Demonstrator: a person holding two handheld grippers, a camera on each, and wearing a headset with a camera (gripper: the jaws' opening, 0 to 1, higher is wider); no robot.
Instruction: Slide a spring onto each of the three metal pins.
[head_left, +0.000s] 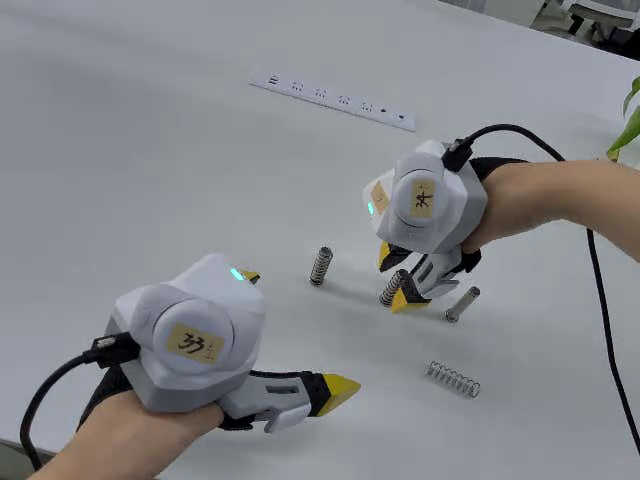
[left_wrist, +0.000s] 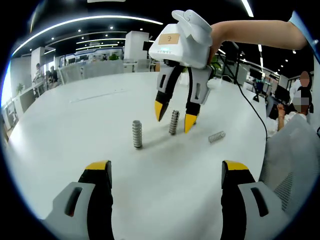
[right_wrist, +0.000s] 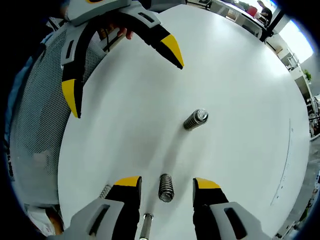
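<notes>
White table (head_left: 150, 150); right gripper (left_wrist: 174, 117) open, straddling upright spring (right_wrist: 165, 187).

Your left gripper (head_left: 295, 333) hovers near left, jaws spread wide, pointing right. Your right gripper (head_left: 397, 277) points down, jaws parted, your forearm (head_left: 560, 195) reaching in from the right.

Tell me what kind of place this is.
Probably an open-plan office or lab: a large white table with a power strip, long ceiling light strips, and rows of desks behind.
</notes>
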